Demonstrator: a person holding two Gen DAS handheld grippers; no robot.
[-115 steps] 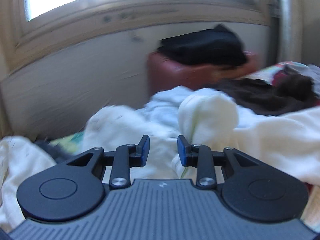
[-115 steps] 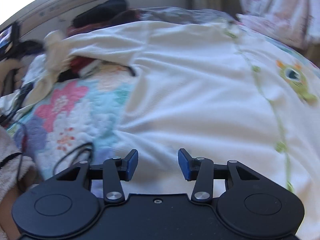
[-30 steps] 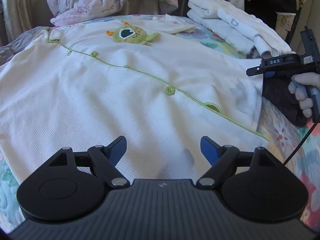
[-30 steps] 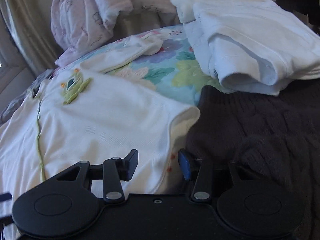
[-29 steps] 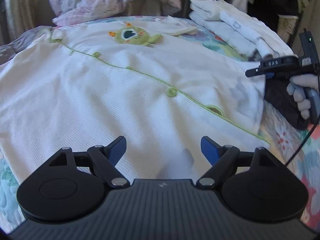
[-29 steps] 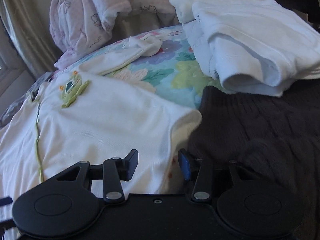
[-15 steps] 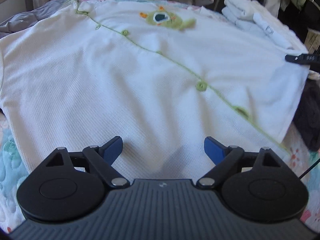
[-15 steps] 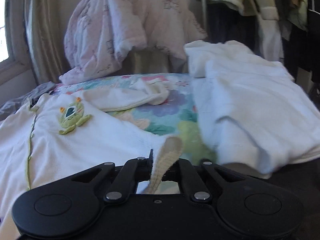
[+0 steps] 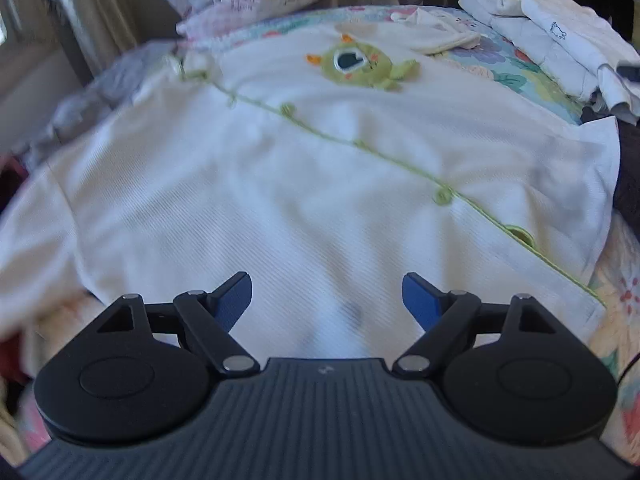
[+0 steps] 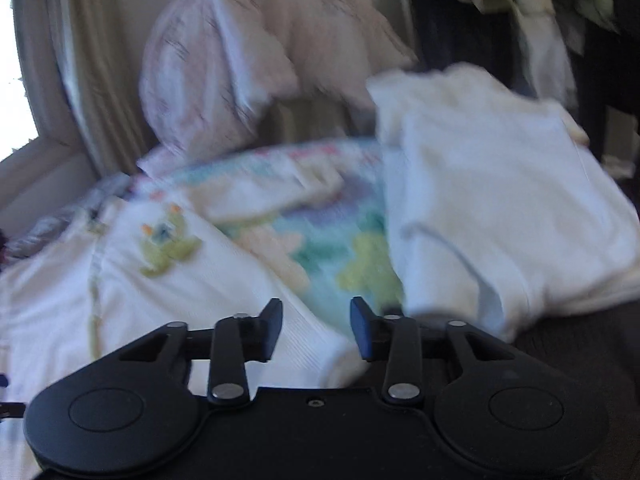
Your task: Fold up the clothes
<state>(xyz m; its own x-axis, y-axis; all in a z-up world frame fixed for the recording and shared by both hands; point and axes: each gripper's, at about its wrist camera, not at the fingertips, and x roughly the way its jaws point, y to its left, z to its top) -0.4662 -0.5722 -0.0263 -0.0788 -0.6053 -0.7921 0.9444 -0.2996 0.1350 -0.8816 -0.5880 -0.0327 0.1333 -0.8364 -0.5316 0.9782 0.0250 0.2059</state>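
A white baby garment lies spread flat on the bed, with a green monster patch and a green button line running across it. My left gripper hovers over its near hem. Its jaws stand wide and are closing a little, with nothing pressed between them. In the right wrist view the same garment lies at the left. My right gripper is over the garment's right corner. The jaws are opening and the cloth lies loose below the gap, free of both pads.
A stack of folded white clothes sits at the right on the floral bedspread. A dark brown knit lies beside my right gripper. A pink quilted heap and a curtain stand behind. A small cream piece lies past the monster patch.
Half a second ago my right gripper was shut on the garment's corner; now its jaws are apart and the corner has dropped. Both grippers have risen, and the left jaws have narrowed slightly.
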